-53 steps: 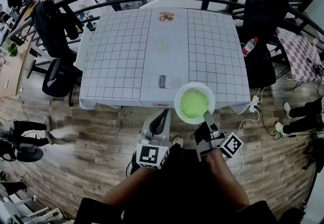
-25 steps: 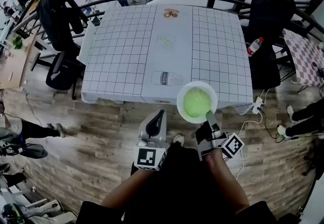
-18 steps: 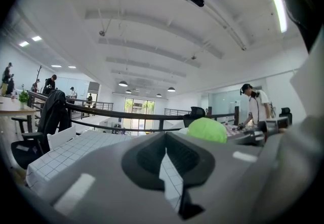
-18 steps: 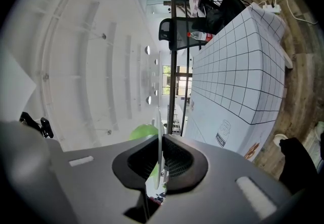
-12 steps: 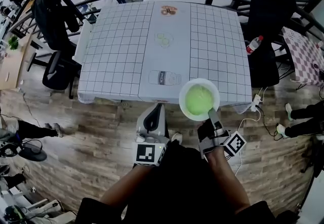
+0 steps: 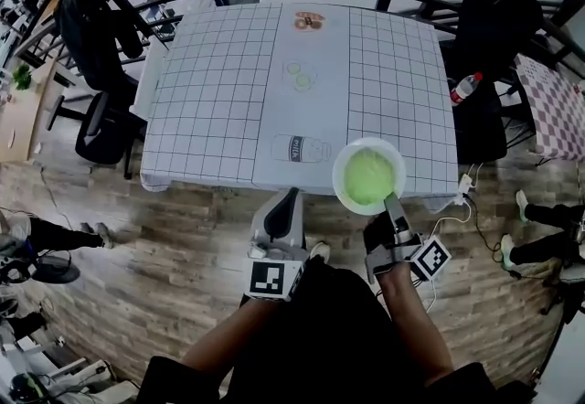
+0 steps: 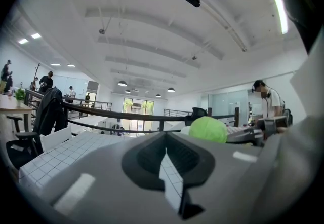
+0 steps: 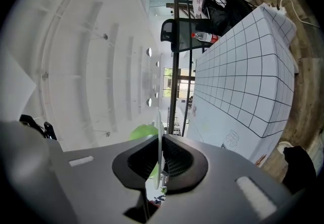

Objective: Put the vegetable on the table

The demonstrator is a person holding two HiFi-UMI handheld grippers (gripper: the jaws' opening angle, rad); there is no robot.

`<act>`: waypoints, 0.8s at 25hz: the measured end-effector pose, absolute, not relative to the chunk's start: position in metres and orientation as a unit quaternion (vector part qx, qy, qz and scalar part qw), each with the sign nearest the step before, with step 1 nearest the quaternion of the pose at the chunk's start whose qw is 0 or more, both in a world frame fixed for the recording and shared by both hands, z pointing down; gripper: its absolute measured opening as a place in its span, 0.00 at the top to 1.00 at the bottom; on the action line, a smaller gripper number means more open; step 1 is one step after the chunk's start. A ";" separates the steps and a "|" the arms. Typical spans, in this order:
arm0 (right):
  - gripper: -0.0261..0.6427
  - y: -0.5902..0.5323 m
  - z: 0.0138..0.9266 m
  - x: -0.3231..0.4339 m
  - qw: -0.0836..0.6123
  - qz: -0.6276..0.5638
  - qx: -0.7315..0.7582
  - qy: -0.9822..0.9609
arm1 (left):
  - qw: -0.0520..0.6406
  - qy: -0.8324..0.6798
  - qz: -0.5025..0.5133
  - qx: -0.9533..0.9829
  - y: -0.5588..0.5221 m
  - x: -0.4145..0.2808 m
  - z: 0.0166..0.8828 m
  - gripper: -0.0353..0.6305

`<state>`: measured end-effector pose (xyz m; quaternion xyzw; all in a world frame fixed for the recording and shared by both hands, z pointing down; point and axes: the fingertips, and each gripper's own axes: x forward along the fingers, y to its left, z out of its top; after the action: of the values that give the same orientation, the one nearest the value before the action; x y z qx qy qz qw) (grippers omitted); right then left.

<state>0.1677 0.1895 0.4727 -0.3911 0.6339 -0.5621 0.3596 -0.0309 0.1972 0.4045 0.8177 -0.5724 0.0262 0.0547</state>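
Hanging at left, L gripper [image 6: 287, 203] is clenched on nothing; its own view shows both jaws meeting w/ no item betw. them. R gripper [image 6: 393, 207] pinches the rim of white plate [image 6: 337, 183], over near edge of table [image 6: 219, 101], w/ green vegetable [image 6: 369, 175] on it. Only R gripper view shows the rim edge-on betw. its jaws.

I can read nothing. The bottle drawing [image 6: 300, 148] on the bench [image 6: 210, 101], just ahead of my left tool [image 6: 290, 198], carries lettering too small to tell.
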 end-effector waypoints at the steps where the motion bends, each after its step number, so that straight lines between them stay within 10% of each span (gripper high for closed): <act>1: 0.94 0.186 0.473 0.167 0.360 -0.563 -0.391 0.633 | 0.055 -0.572 0.024 0.818 0.193 -0.032 0.404 0.93; 20: 0.94 0.064 0.474 0.124 0.366 -0.567 -0.405 0.617 | 0.065 -0.551 0.006 0.832 0.057 -0.064 0.402 0.93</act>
<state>0.1236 0.0639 0.4742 -0.4053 0.6166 -0.5670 0.3661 -0.0643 0.0570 0.4015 0.8316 -0.5515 0.0060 0.0652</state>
